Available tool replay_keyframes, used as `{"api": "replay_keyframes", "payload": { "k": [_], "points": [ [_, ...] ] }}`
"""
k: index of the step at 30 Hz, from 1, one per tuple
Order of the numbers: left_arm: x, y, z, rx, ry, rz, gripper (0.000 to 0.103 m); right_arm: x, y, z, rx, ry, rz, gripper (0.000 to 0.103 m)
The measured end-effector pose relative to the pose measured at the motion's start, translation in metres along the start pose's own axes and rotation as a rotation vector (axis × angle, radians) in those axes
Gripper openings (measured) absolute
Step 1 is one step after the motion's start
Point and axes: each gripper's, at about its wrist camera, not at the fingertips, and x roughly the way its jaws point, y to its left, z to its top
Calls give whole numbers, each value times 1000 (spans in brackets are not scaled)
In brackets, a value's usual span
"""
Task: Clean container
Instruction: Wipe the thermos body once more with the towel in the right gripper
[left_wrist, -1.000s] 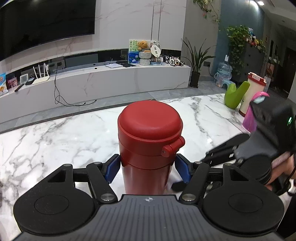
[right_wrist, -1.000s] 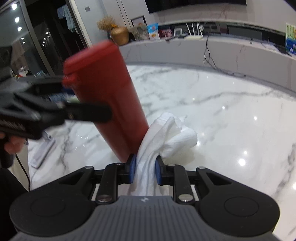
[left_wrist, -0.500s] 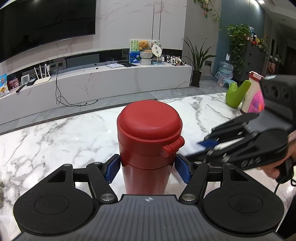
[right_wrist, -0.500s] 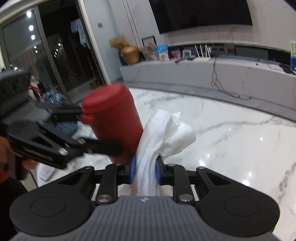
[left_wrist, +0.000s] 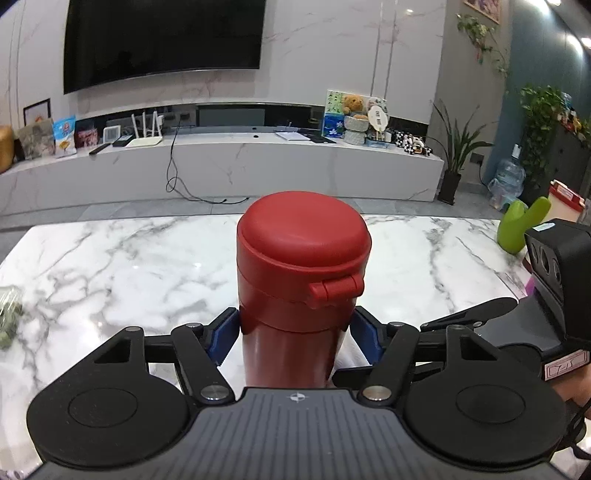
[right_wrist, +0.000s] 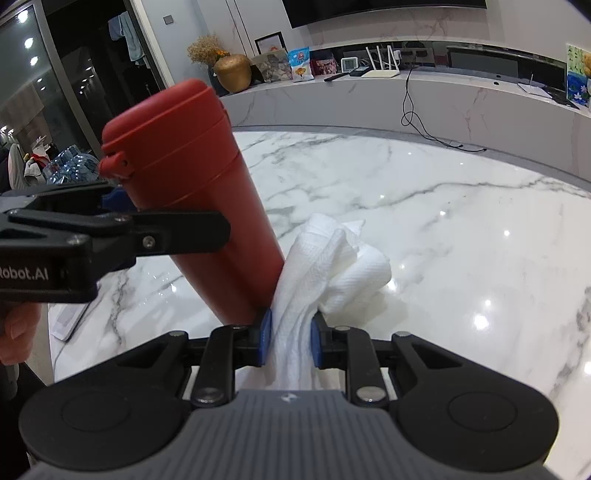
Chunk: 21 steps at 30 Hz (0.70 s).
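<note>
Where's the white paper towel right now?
In the right wrist view, the white paper towel is pinched in the right gripper, pressed against the lower side of the red thermos.

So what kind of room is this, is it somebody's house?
Most likely a home living room: a big television on the wall, a long media shelf with a teddy bear, and potted plants.

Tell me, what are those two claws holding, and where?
Left gripper clamps the flask just below its lid; right gripper pinches the bunched towel.
</note>
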Motion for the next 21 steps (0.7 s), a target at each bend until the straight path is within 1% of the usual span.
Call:
{"api": "replay_keyframes", "payload": {
  "k": [3, 7, 10, 13, 18, 21],
  "points": [
    [1, 7, 3, 39, 14, -39, 63, 0, 3, -1, -4, 7, 8, 25],
    [2, 16, 7, 119, 39, -119, 63, -2, 3, -2, -7, 7, 18, 25],
    [1, 18, 6, 148, 43, -154, 63, -7, 3, -1, -1, -21, 30, 25],
    [1, 17, 4, 168, 41, -165, 63, -17, 4, 4, -15, -74, 44, 25],
    [0, 14, 2, 186, 36, -154, 63, -42, 3, 10, -37, -176, 86, 24],
    [0, 13, 2, 186, 38, -154, 63, -50, 3, 13, -58, -215, 104, 24]
  ]
}}
